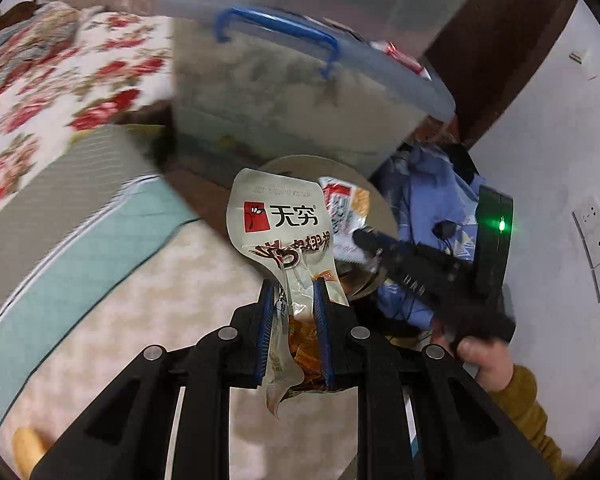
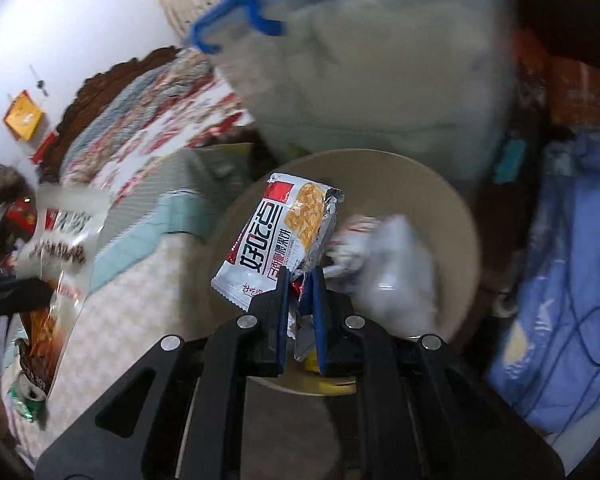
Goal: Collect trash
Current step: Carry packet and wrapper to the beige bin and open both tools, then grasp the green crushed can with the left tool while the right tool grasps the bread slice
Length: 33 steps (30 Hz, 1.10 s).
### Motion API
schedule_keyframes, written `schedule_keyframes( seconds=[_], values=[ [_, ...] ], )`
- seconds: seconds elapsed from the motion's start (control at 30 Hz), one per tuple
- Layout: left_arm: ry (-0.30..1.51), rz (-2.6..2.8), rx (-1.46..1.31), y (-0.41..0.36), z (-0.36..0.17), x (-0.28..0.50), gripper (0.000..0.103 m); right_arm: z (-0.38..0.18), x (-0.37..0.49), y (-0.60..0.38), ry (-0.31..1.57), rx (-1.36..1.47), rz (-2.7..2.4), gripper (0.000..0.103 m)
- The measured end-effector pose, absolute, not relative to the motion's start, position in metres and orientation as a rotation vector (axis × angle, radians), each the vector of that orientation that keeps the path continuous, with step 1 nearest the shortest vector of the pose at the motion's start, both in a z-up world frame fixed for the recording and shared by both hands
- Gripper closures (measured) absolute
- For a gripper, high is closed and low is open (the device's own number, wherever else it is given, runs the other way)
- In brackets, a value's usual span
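Ahead of the right hand-held gripper point(image 2: 298, 280) sits a round bin point(image 2: 452, 200) holding crumpled wrappers point(image 2: 392, 268); behind it a lidded storage box point(image 2: 372, 80), the bed point(image 2: 148, 264) to its left, bedding point(image 2: 568, 280) to its right.

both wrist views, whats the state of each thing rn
left hand-held gripper: shut on beige snack pouch
beige snack pouch: torn open, held
right hand-held gripper: shut on white cracker wrapper
white cracker wrapper: torn open, held over bin
round bin: open, holding trash
storage box: lidded
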State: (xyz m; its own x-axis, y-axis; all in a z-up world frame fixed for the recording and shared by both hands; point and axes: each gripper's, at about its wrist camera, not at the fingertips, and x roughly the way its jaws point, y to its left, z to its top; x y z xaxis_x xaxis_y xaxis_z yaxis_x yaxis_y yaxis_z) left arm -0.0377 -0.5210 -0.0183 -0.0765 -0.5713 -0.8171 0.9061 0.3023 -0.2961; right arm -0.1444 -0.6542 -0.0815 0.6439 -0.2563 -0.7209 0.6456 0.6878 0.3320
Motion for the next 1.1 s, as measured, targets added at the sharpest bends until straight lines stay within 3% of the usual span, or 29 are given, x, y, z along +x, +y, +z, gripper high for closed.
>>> schedule_keyframes(
  seconds=[0.1,0.17,0.2,0.23,0.53,0.9,1.1],
  values=[
    [1.088,-1.293,0.396,-0.562,-0.033,-0.044,0.081,-0.093,-0.15,-0.665,0.691,0.647,-0.58,0.082],
    [1.094,-1.285,0.391,-0.583,-0.041,-0.045,0.052,-0.099,-0.153,-0.673,0.67,0.692,-0.582,0.051],
    [1.086,-1.259,0.389,-0.59,-0.044,-0.044,0.04,-0.1,-0.158,-0.674,0.643,0.705,-0.591,0.03],
    [1.081,-1.233,0.381,-0.597,-0.047,-0.042,0.041,-0.097,-0.163,-0.674,0.601,0.704,-0.651,0.025],
    [1.11,-1.237,0.282,-0.538,-0.033,-0.024,0.042,-0.074,-0.193,-0.643,0.424,0.762,-0.657,0.026],
    [1.013,-1.164,0.397,-0.367,-0.029,-0.073,0.041,-0.073,-0.138,-0.552,0.509,0.809,-0.34,0.026],
    [0.949,-0.954,0.381,-0.236,-0.022,-0.051,0.041,-0.08,-0.094,-0.491,0.618,0.809,-0.147,0.026]
  ],
)
